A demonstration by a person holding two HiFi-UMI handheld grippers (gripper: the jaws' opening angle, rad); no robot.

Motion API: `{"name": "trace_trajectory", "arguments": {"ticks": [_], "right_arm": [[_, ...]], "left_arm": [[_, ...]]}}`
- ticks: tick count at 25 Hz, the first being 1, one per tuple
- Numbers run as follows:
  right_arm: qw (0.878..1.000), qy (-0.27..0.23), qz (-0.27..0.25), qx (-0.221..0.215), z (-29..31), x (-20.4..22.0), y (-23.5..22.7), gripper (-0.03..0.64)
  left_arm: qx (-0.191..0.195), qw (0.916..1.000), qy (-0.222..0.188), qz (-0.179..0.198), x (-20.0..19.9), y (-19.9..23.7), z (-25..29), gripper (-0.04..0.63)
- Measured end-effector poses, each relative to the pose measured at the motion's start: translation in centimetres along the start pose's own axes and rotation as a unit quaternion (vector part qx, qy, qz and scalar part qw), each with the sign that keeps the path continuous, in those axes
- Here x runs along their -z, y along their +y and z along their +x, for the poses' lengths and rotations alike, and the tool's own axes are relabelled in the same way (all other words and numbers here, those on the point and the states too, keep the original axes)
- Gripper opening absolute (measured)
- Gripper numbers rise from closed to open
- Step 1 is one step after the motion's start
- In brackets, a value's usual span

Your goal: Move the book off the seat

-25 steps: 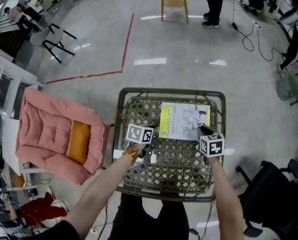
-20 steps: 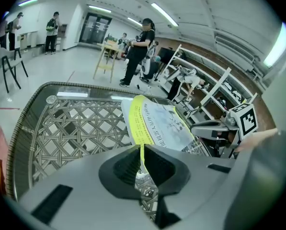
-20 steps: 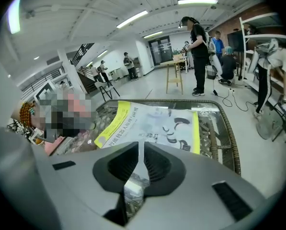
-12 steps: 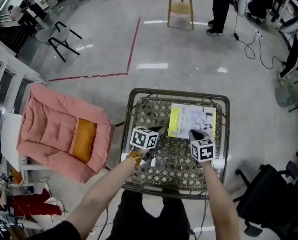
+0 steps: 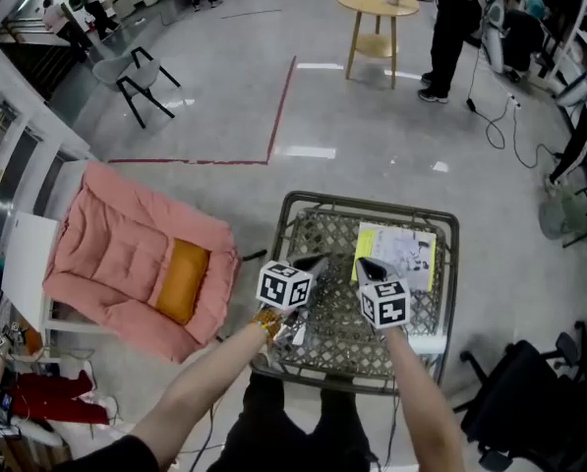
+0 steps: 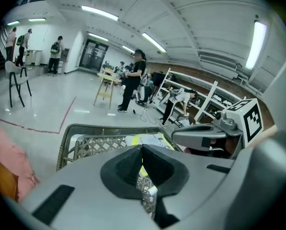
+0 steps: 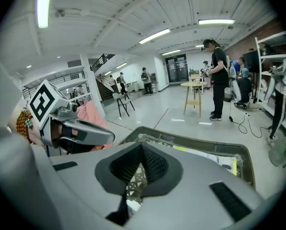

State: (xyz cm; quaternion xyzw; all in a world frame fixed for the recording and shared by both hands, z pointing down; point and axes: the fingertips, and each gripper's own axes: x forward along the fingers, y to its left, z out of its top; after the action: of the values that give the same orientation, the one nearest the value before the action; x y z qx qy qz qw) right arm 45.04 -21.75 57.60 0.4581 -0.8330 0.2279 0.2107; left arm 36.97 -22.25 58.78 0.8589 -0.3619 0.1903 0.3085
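Both my grippers have just drawn up and back from the seat, jaws closing as they came. The left gripper is now fully closed on nothing. The right gripper is the same, pads together and empty.

So the book was not taken. It lies flat on the wicker, just ahead of the right gripper, slightly to its right and below both tips. The job is still to do.

I count one book, one seat and two grippers. Well to the left gripper's left is one pink padded chair with one orange cushion. One pale strip behind the right gripper may be a label; I can't tell.
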Motion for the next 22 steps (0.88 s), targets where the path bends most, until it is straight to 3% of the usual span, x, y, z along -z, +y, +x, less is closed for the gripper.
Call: {"name": "trace_trajectory", "arguments": {"ticks": [12, 16, 22], "right_arm": [[0.998, -0.061, -0.031, -0.008, -1.4, -7.9, 9.6, 0.014], [0.994, -0.097, -0.046, -0.006, -2.7, -11.7, 13.2, 0.014], [0.986, -0.145, -0.084, -0.021, -3.8, -17.4, 18.1, 0.014]], "left_arm": [[0.002, 0.9957, -0.040, 0.084, -3.5, 0.4, -10.1, 0.012], [-0.012, 0.9893, -0.073, 0.126, -5.6, 0.6, -14.9, 0.012], [-0.032, 0.9805, -0.120, 0.153, -9.2, 1.5, -20.1, 0.012]]}}
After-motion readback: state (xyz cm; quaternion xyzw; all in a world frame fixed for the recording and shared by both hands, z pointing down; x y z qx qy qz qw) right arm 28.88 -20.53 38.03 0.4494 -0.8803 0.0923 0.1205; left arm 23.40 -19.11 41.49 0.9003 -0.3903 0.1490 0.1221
